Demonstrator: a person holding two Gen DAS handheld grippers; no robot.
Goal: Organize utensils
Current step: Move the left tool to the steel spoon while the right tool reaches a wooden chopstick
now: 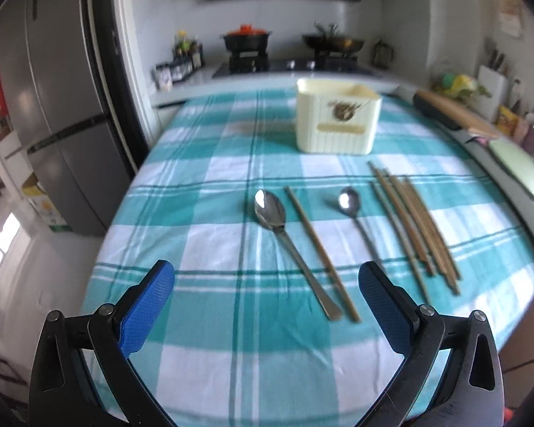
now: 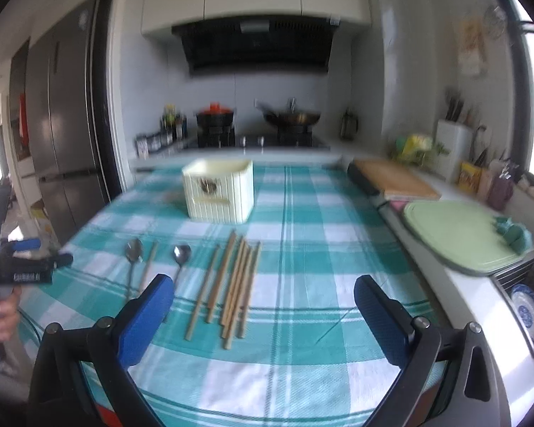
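A cream utensil holder (image 1: 336,119) stands at the far side of the teal checked tablecloth (image 1: 210,185); it also shows in the right wrist view (image 2: 219,190). In front of it lie a large spoon (image 1: 279,227), a single chopstick (image 1: 320,249), a small spoon (image 1: 354,213) and a bundle of several chopsticks (image 1: 414,227). The same items show in the right wrist view: large spoon (image 2: 132,259), small spoon (image 2: 180,259), chopstick bundle (image 2: 236,284). My left gripper (image 1: 267,302) is open and empty above the near cloth. My right gripper (image 2: 265,315) is open and empty, right of the chopsticks.
A stove with a black pot (image 1: 246,39) and a wok (image 1: 333,41) sits behind the table. A fridge (image 1: 53,106) stands at the left. A wooden board (image 2: 391,178), a green board (image 2: 459,235) and a sink with a blue plate (image 2: 527,309) line the right counter.
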